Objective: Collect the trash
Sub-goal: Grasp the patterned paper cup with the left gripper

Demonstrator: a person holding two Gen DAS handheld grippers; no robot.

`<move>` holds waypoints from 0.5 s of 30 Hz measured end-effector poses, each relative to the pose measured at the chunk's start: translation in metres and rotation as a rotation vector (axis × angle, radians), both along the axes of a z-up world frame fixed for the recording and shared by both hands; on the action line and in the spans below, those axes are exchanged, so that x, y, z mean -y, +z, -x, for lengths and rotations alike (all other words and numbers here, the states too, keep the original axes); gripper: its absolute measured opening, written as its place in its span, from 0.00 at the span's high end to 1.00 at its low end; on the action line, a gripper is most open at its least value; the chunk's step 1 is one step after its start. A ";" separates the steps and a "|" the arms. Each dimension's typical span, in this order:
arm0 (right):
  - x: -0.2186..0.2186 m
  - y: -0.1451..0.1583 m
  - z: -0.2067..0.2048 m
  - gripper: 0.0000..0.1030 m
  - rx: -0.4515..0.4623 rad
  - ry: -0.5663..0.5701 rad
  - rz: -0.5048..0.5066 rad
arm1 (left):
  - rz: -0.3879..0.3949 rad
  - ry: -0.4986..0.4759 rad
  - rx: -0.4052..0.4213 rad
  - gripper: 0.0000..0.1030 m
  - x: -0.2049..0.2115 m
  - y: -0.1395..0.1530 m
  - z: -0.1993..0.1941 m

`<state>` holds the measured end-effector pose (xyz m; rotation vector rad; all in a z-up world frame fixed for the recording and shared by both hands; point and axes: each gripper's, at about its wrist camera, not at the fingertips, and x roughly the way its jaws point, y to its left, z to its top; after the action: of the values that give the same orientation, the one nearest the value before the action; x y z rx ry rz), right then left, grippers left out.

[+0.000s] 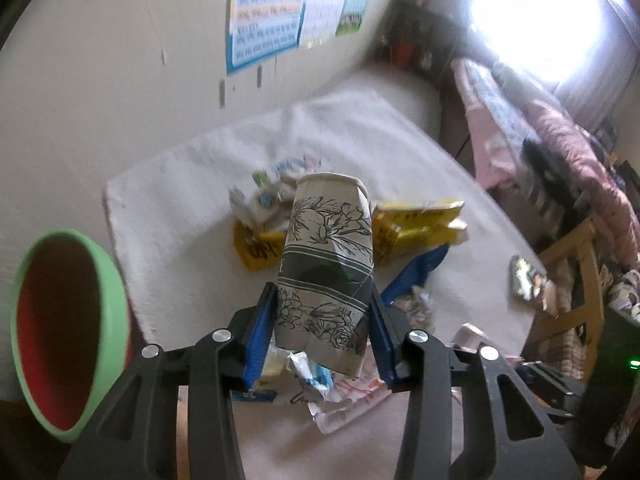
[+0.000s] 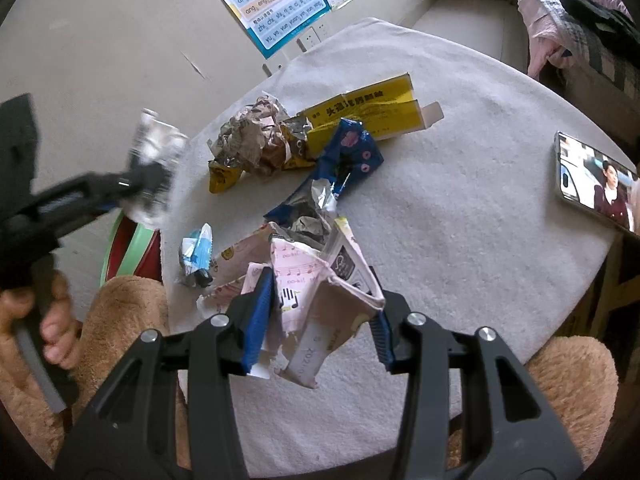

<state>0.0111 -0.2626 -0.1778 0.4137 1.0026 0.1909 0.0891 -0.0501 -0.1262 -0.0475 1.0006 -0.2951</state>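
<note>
My left gripper (image 1: pixel 322 297) is shut on a crushed paper cup (image 1: pixel 326 256) with a black flower print, held up above the table. In the right wrist view the same left gripper (image 2: pixel 134 184) and paper cup (image 2: pixel 154 168) are blurred at the left, over a green-rimmed bin with a red inside (image 2: pixel 130 246). That bin (image 1: pixel 68 328) is low on the left in the left wrist view. My right gripper (image 2: pixel 322 292) is shut on a torn pink and white carton (image 2: pixel 316 308) at the near edge of the table.
On the white-clothed round table (image 2: pixel 460 232) lie a yellow box (image 2: pixel 368 114), a blue wrapper (image 2: pixel 346 160), a crumpled brown wrapper (image 2: pixel 252 140) and a small blue-white wrapper (image 2: pixel 198 256). A phone (image 2: pixel 596 180) lies at the right edge. A person's hand (image 2: pixel 48 320) holds the left tool.
</note>
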 end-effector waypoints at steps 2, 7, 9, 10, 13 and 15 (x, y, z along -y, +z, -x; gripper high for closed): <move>-0.001 0.001 0.000 0.58 0.004 -0.002 0.007 | 0.005 0.014 0.035 0.60 -0.008 0.012 0.008; -0.003 0.008 0.002 0.58 0.016 -0.009 0.021 | 0.009 0.054 0.092 0.60 -0.024 0.030 0.023; -0.006 0.012 0.001 0.58 0.022 -0.005 0.029 | 0.012 0.069 0.096 0.60 -0.032 0.032 0.029; -0.009 0.016 0.001 0.58 0.028 -0.001 0.034 | 0.009 0.077 0.097 0.60 -0.036 0.032 0.032; -0.016 0.027 0.000 0.58 0.047 0.009 0.043 | 0.005 0.098 0.095 0.60 -0.050 0.030 0.040; -0.023 0.032 -0.002 0.58 0.053 0.019 0.049 | 0.004 0.108 0.100 0.60 -0.058 0.029 0.044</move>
<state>0.0127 -0.2395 -0.1454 0.3525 0.9575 0.1934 0.0447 0.0078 -0.0970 -0.0897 0.8948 -0.1988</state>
